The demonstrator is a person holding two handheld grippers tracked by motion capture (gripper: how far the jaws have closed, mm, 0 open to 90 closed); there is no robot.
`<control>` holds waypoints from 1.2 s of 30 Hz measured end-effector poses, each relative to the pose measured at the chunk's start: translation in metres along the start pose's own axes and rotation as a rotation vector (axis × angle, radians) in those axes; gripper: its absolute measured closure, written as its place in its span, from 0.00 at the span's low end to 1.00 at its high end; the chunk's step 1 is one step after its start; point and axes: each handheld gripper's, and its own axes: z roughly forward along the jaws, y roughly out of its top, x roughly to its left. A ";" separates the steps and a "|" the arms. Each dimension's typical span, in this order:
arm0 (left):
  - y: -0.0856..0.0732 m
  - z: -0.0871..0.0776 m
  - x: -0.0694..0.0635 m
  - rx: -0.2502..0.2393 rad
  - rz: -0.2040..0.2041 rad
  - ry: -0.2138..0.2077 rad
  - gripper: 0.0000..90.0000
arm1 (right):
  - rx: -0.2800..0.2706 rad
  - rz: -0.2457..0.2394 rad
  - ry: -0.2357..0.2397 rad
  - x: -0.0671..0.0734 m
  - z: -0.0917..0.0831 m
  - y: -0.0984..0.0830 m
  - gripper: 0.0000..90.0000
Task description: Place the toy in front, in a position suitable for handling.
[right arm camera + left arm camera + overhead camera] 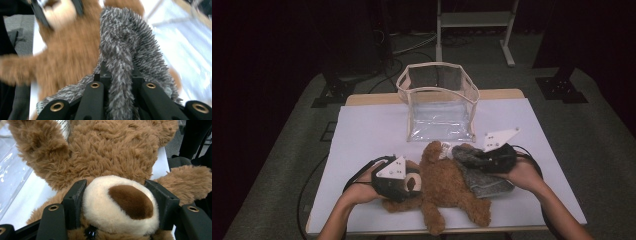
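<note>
You sat at a table (362,125) covered in white, a handheld gripper in each hand. A brown teddy bear (447,187) lay on its back across the near part of the table, its long axis running from its head on your left towards its legs on your right and slightly towards you.

Your left gripper (412,182) was at the bear's head. In the left gripper view its two black jaws stood on either side of the cream muzzle (120,205), touching the fur on both sides, so it appeared to be gripping the bear by the snout. The body stretched away beyond it, one arm raised at the upper left.

Your right gripper (477,157) held a grey fuzzy cloth (484,180). In the right gripper view its jaws were pinched tight on a fold of the cloth (122,75), which stood up between them. The cloth lay against the bear's far flank, draped partly over its body.

Just beyond the bear stood an open clear plastic bag (439,102) with cream trim, its mouth facing up. It sat directly past the bear's middle, roughly midway between your hands, with the right gripper a little closer. Any lift into it would probably need to carry the bear away from you and up over the near rim.
</note>
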 end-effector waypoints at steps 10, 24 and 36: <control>-0.004 -0.008 0.004 -0.025 -0.024 0.003 0.38 | 0.038 0.013 0.073 -0.003 0.032 0.009 0.87; 0.011 -0.026 0.014 -0.033 -0.056 -0.004 0.36 | 0.005 0.015 0.104 0.019 0.025 -0.003 0.88; 0.008 -0.002 0.011 0.055 -0.092 -0.087 0.48 | 0.054 -0.069 0.063 0.011 0.022 0.022 0.87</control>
